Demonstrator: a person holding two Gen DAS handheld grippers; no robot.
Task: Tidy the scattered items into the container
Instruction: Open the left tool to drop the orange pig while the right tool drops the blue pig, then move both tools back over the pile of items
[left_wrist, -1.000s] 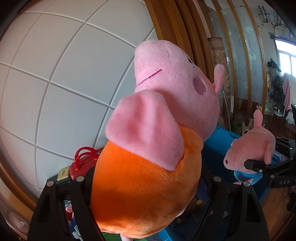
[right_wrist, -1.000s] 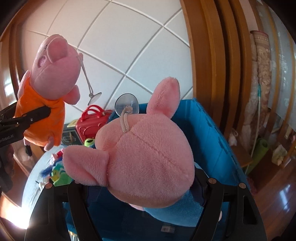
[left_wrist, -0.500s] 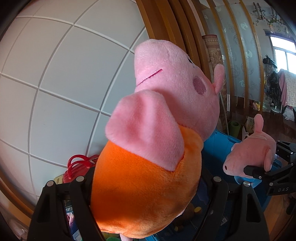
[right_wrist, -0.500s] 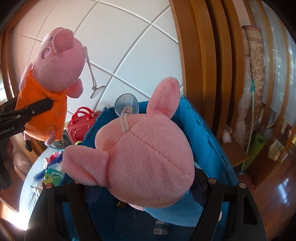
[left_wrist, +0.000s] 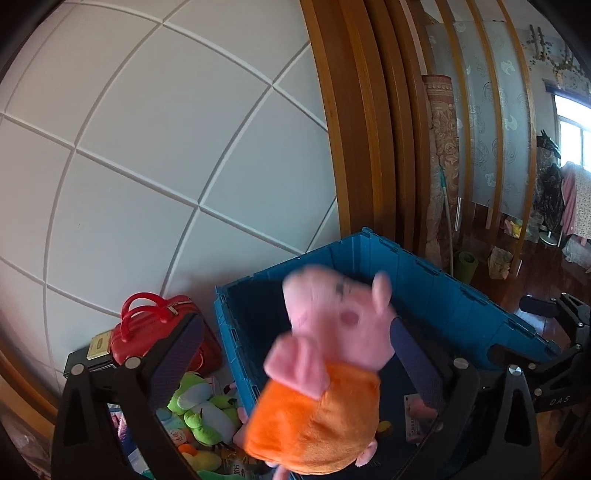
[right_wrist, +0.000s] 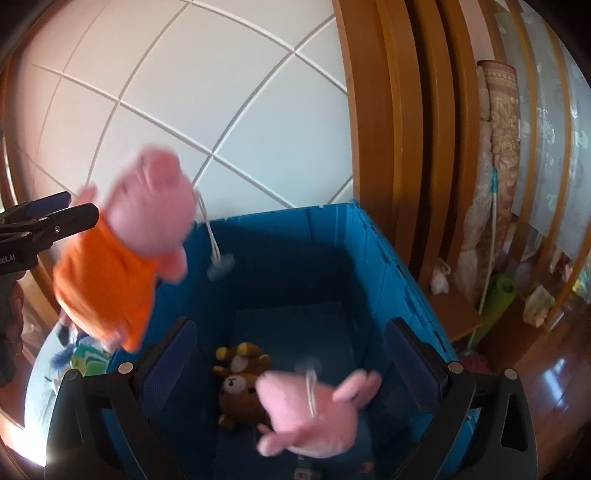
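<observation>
a: where's the orange pig against the bin?
b: blurred, in the air over the bin's left rim, between the left gripper fingers but touching neither that i can see. those jaws are opening, spread wide

a: and the right gripper?
b: its jaws are opening too, wide apart. the blue pig is blurred between them, not pinched, low inside the bin with its back to the camera and a cord with a suction cup streaking off its head

a: anything already in the bin?
b: a brown bear on the bin floor, just left of the blue pig

a: outside the bin?
b: left of it, close to its wall, a red bag against the white panelled wall, and nearer us a green plush among small toys. right of the bin, wooden door frames and a rolled rug

a: the orange pig from the right view?
b: beside the bin's left wall, a suction cup dangling from its head over the bin
</observation>
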